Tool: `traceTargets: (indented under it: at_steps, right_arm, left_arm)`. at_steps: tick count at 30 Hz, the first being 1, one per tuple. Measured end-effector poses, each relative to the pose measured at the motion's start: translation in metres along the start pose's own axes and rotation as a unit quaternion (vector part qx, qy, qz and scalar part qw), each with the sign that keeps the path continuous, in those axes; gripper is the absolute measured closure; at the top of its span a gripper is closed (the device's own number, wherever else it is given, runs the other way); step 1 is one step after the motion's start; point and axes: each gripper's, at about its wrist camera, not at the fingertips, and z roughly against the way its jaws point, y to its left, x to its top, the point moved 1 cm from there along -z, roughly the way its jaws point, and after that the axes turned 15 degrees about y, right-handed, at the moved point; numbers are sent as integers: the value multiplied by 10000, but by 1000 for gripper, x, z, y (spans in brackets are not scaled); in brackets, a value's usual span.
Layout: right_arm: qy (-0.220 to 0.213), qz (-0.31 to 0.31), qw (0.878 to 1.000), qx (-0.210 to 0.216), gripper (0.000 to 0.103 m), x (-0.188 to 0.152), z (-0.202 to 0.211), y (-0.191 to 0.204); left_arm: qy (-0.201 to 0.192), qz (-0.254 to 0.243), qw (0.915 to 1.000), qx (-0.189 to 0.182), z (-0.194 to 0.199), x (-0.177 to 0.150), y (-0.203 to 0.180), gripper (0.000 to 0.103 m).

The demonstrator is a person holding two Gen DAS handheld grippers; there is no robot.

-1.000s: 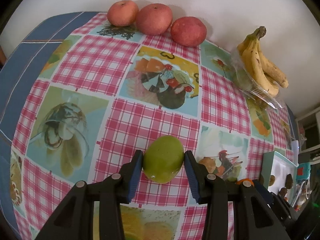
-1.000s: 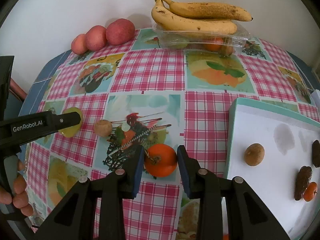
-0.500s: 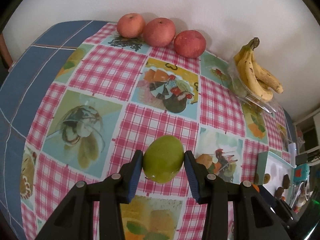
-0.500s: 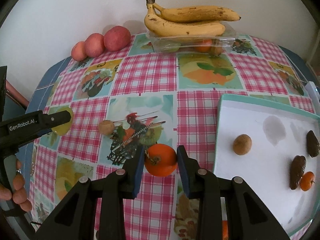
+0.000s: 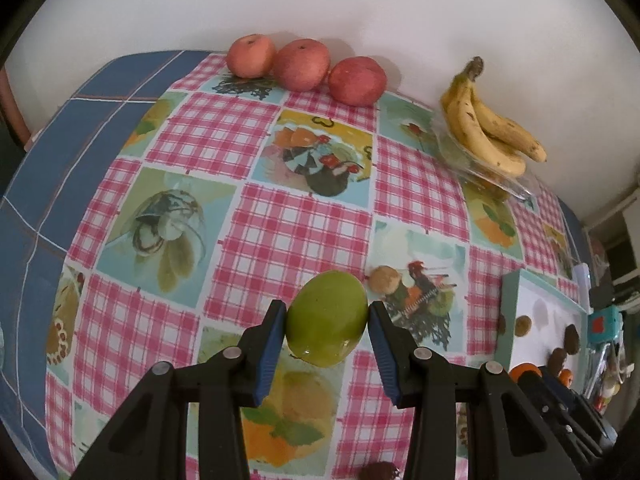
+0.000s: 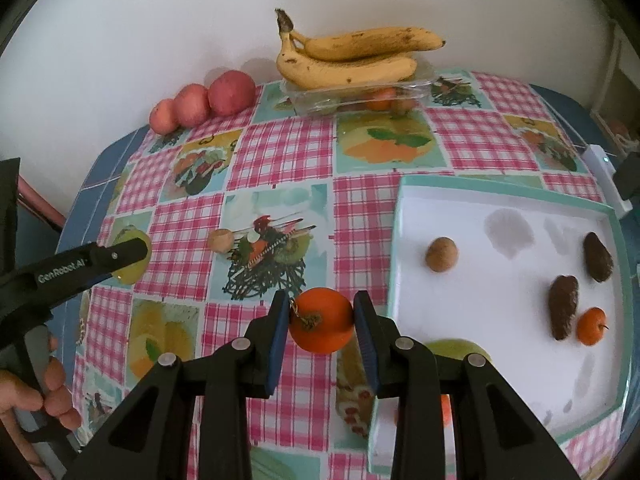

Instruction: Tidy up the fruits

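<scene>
- Surface: a tablecloth (image 5: pixel 304 232) of pink-and-white check squares alternating with printed fruit panels; a blue checked cloth (image 5: pixel 44 184) shows beyond its left edge in the left wrist view.
- Room: a plain white wall (image 6: pixel 120 32) stands directly behind the table.
- Back row: three red apples (image 5: pixel 304 65) sit side by side against the wall, touching one another.
- Bananas (image 6: pixel 352 58) lie on top of a clear plastic box (image 6: pixel 360 98) that contains small fruits; stems point left in the right wrist view, long axis parallel to the wall.
- White tray (image 6: pixel 400 240) with a teal rim sits at the right of the table. Inside: one round brown fruit (image 6: pixel 441 254), two dark oblong fruits (image 6: pixel 563 306) with long axes roughly away from the camera, and one small orange fruit (image 6: pixel 591 326).
- A further small brown fruit (image 6: pixel 220 240) rests on the tablecloth, well apart from the tray.
- Left gripper (image 5: pixel 327 320): both blue pads press a green mango (image 5: pixel 327 318), held above the tablecloth; long axis tilted, narrower end up.
- Right gripper (image 6: pixel 321 314): pads clamped on an orange fruit (image 6: pixel 321 314), stem and calyx facing the camera, just left of the tray rim.
- A green fruit (image 6: pixel 452 348) shows partly behind the right gripper.
</scene>
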Motion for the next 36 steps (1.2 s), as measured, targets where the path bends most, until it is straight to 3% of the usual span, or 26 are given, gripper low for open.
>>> traceTargets:
  at_steps: [11,20,27,36]
  right_arm:
    - [-146,-302,9994,17,69,-25,21,-30]
    - [-276,-785,9965,-92,69,-23,31,-78]
    - [-335,-1368,9900,4,69,-25,38,-126]
    - [-673,-2241,9722,-107,69,-35,57,-191]
  left_arm:
    - [-130,-238,9996,20,13,-17,-26,58]
    - [-73,-777,9970,12,9,-27,-74,58]
    - [95,-1395,9900,-172,-1,-40,-127,58]
    - [273,-2208,9749,-31,-20,-66,-187,58]
